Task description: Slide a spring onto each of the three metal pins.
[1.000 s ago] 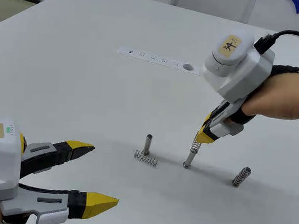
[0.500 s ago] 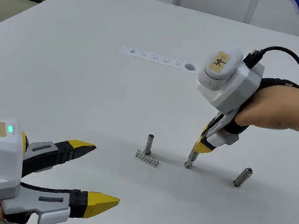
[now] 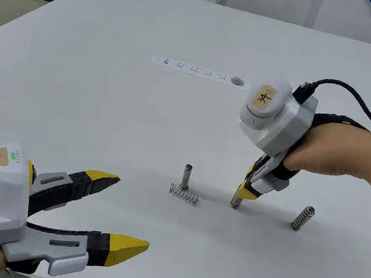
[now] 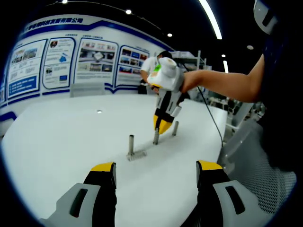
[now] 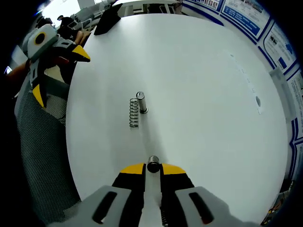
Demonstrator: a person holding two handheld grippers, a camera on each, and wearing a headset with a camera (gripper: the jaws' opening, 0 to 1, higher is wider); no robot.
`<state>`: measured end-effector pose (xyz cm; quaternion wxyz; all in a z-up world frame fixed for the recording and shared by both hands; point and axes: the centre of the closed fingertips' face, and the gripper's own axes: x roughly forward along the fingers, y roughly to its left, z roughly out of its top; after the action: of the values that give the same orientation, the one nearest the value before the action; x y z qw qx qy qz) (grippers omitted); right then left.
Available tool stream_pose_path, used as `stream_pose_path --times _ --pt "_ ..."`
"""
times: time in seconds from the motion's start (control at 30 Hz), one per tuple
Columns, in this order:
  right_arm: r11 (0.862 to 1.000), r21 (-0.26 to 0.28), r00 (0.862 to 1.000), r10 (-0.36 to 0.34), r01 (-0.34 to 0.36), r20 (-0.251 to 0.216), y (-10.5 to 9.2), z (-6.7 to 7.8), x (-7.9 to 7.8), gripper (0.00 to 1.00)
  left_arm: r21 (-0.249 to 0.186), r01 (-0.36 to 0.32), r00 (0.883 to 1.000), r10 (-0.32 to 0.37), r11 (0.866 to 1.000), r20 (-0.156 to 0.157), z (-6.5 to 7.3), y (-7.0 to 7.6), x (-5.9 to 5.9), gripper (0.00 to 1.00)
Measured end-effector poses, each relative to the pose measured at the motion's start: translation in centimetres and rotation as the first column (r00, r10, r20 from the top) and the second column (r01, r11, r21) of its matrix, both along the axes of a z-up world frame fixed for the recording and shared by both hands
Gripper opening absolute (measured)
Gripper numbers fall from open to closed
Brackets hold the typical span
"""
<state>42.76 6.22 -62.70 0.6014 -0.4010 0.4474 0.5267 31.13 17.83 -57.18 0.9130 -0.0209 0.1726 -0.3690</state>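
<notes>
Smooth matte white worktop (image 3: 110, 105). My right claw (image 3: 241, 192), hand tipped steeply down at centre right, is closed around the middle pin (image 5: 153, 165), a steel rod with a coil spring (image 3: 235, 200) bunched at its base. My left claw (image 3: 132, 213) gapes wide at lower left. The left pin (image 3: 186, 176) stands bare, a loose spring (image 3: 184, 193) lying at its foot; the right pin (image 3: 302, 218) is sleeved in coils

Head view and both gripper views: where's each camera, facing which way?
Head view: on the headset, looking forward and down at the table; left gripper, right gripper and a hand show.
Left gripper view: on that gripper, looking across the table; own open jaws at bottom.
Right gripper view: looking down along jaws closed about the middle pin.
Shared: all three show the bare pin beside the loose spring.
</notes>
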Motion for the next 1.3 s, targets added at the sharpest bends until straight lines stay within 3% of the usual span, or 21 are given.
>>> stream_pose_path --times 0.33,0.47,0.6,1.03,1.3 --pt "0.999 0.035 0.999 0.024 -0.025 0.047 0.4 1.2 -0.1 0.18 0.004 0.003 1.000 -0.003 1.000 -0.001 -0.1 -0.1 0.0 0.70" --pt "0.997 0.062 0.996 0.041 -0.046 0.081 1.2 1.8 0.2 0.19 0.003 0.002 1.000 -0.002 1.000 -0.001 -0.1 -0.1 0.1 0.70" --pt "0.994 0.096 0.995 0.048 -0.056 0.082 2.3 2.1 -0.1 0.19 0.004 0.003 1.000 -0.003 1.000 0.000 -0.1 -0.1 0.1 0.70" --pt "0.988 0.120 0.994 0.095 -0.101 0.054 5.1 -0.1 -1.5 0.18 0.008 0.005 1.000 -0.005 1.000 -0.001 -0.1 -0.1 0.0 0.70" --pt "0.987 0.137 0.996 0.077 -0.081 0.036 6.2 -1.9 -1.7 0.18 0.009 0.008 1.000 -0.008 1.000 -0.005 -0.1 -0.1 0.0 0.70"
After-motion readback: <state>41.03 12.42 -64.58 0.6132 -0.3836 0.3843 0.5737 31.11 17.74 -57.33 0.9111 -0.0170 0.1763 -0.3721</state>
